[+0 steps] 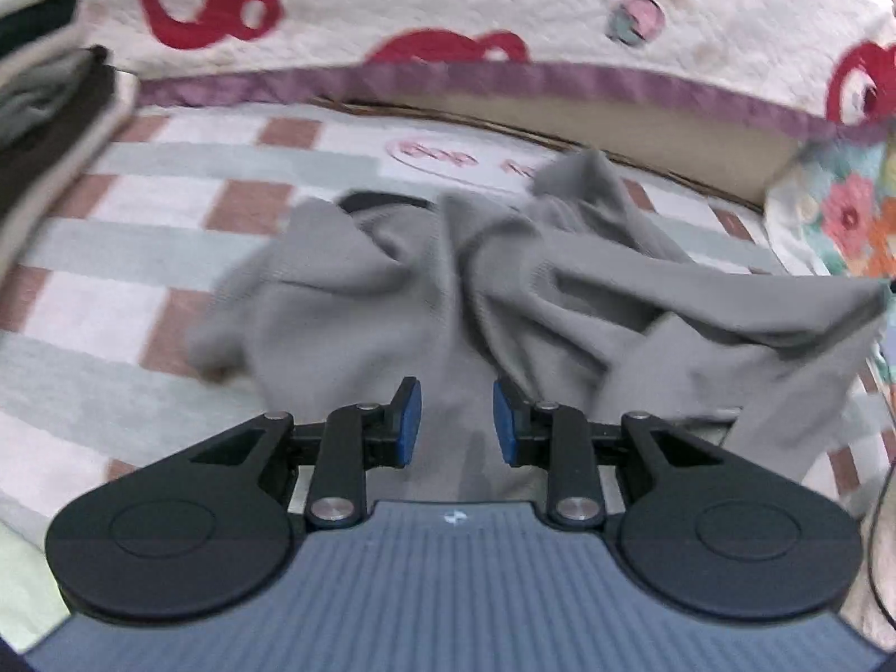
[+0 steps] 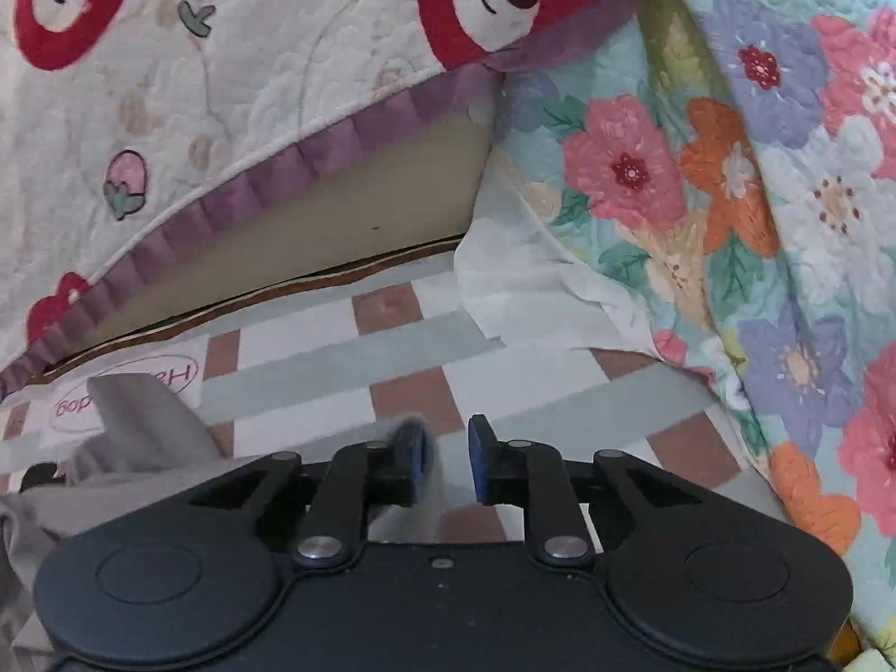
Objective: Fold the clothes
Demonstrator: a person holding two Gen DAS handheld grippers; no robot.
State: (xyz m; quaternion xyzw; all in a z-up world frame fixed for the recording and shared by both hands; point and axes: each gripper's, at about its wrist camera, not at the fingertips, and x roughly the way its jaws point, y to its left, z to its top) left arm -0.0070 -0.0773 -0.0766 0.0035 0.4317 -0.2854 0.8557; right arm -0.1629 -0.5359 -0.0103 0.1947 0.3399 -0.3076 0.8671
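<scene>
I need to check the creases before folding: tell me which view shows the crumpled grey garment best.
The left wrist view: the crumpled grey cloth garment lies nearly whole across the checked mat. The right wrist view catches only its edge at lower left, with a blurred flap at the gripper.

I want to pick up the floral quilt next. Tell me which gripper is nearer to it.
Right. The right gripper points toward the floral quilt, which rises close on its right. The left gripper hangs over the grey garment, the quilt far off at its view's right edge.
</scene>
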